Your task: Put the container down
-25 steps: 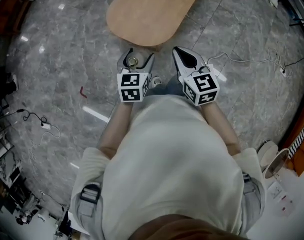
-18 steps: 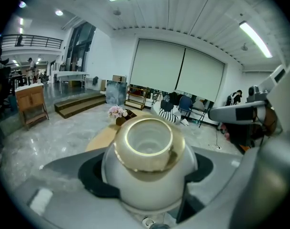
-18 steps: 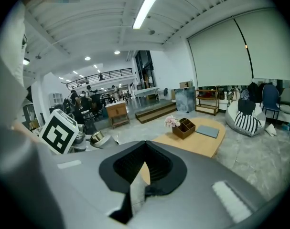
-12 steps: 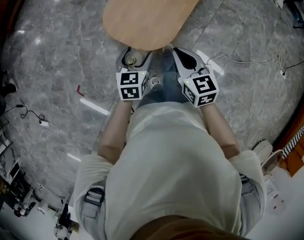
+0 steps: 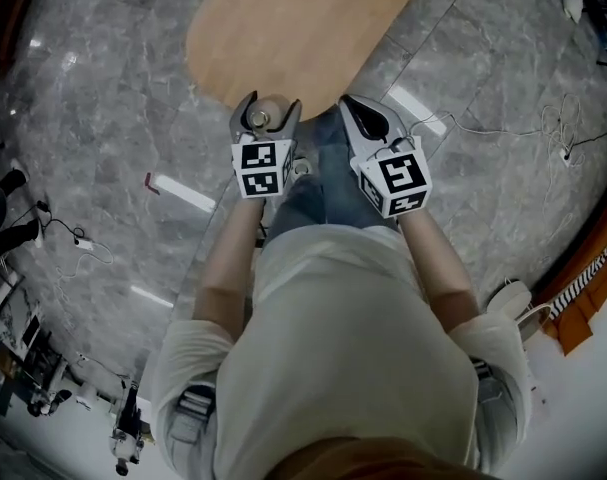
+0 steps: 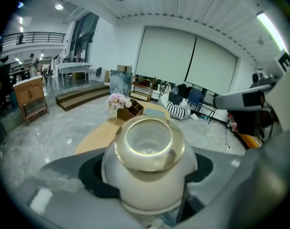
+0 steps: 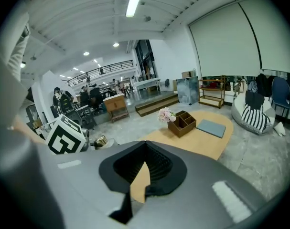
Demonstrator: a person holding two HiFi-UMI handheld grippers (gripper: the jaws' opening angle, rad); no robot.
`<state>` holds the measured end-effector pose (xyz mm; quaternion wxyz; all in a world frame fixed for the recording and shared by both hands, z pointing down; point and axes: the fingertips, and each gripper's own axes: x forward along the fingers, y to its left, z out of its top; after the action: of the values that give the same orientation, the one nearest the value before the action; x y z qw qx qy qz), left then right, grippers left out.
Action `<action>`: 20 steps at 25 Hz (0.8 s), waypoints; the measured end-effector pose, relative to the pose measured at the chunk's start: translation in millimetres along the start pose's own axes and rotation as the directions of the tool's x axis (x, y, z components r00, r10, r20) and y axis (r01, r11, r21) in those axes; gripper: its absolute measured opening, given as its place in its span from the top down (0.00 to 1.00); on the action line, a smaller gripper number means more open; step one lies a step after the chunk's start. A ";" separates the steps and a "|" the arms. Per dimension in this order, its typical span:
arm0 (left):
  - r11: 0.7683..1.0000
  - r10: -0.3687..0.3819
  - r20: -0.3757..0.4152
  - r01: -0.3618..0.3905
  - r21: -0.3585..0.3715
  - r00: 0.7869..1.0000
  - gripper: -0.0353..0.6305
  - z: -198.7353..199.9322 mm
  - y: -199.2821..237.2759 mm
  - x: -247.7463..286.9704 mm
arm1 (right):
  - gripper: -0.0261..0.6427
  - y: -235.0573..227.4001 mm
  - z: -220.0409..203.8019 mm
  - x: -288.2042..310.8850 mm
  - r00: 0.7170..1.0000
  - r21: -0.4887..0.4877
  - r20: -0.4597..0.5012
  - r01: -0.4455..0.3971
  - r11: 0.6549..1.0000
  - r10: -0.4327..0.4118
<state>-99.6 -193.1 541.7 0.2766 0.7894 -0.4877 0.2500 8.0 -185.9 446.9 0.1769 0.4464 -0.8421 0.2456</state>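
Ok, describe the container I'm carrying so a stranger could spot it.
Find the oval wooden table on the marble floor; at its near edge the left gripper is closed on the container. It is a rounded white pot with a gold rim and open top, while the right gripper beside it holds nothing.

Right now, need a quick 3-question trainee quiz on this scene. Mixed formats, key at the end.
1. Multiple choice: what does the left hand-held gripper grip? A) a white container with a gold rim B) a bunch of keys C) a mug
2. True or false: the right hand-held gripper clamps something between its jaws.
3. Fill in: the flowers stand on the oval wooden ____.

Key: 1 A; 2 false, its jaws are together on nothing; 3 table.
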 end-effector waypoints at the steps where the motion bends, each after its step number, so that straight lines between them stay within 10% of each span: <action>1: 1.000 0.003 -0.007 -0.003 -0.003 1.000 0.43 0.1 2.0 11.8 | 0.96 -7.1 -1.7 7.5 1.000 0.002 -0.008 -0.003 1.000 0.003; 20: 0.994 0.071 -0.156 -0.058 0.090 0.985 0.43 -47.4 45.8 209.1 | 0.96 -97.0 -65.9 111.9 0.990 0.106 -0.140 -0.012 0.994 0.027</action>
<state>-63.7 -310.0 723.7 0.2725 0.7618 -0.4783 0.3416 34.2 -269.3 583.3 0.2101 0.4283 -0.8176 0.3223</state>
